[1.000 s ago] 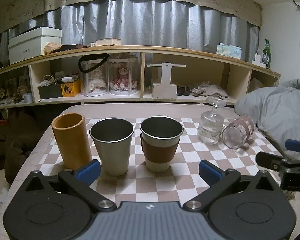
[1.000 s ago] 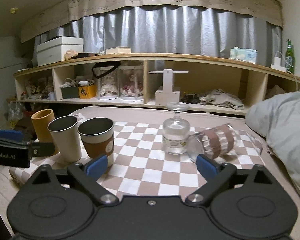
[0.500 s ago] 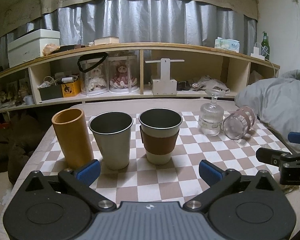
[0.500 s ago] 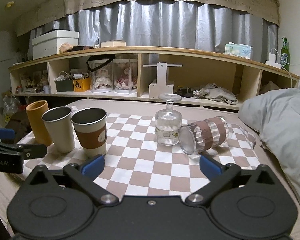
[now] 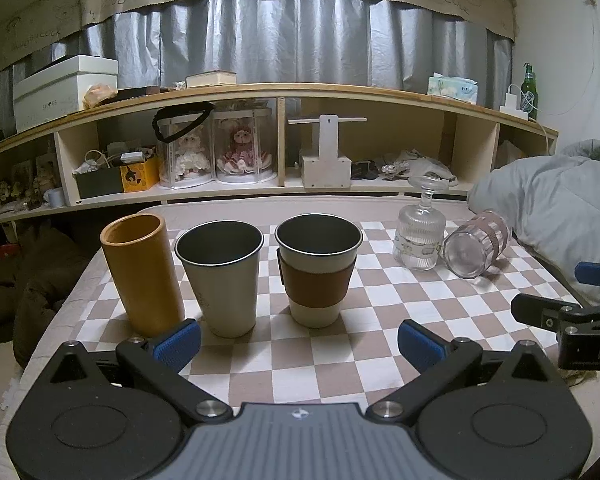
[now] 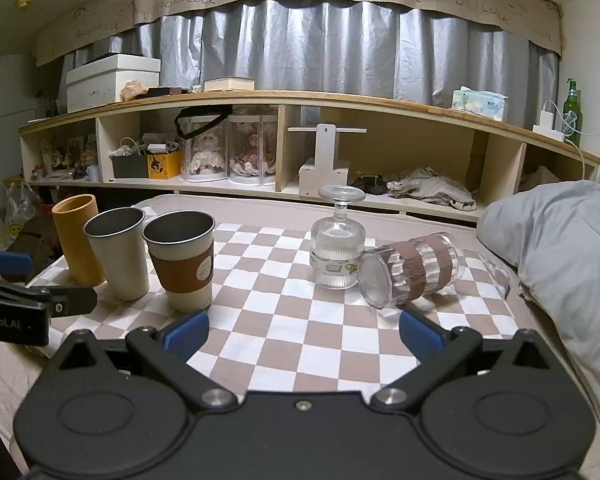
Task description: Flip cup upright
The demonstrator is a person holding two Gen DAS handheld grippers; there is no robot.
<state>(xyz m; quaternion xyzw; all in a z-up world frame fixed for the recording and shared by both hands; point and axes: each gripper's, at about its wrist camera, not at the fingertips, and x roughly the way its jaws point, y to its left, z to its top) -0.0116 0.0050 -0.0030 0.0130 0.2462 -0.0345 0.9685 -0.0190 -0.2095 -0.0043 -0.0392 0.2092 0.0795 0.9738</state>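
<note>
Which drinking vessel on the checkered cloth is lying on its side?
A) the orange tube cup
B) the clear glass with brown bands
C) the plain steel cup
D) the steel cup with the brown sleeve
B: the clear glass with brown bands lies tipped over beside the upside-down stemmed glass.

— Left on the cloth point(image 6: 284, 320)?
— Tube point(image 6: 78, 240), cup point(image 6: 118, 252), sleeved cup point(image 6: 182, 264), side by side.
— Right?
— Goblet point(image 6: 337, 248) upside down; tumbler point(image 6: 410, 276) on its side, touching it. Shelf point(image 6: 300, 100) behind.

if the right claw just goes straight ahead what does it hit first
Probably the upside-down stemmed glass, near the middle of the right claw's view. The tipped glass cup lies just right of that line; depth is unclear.
</note>
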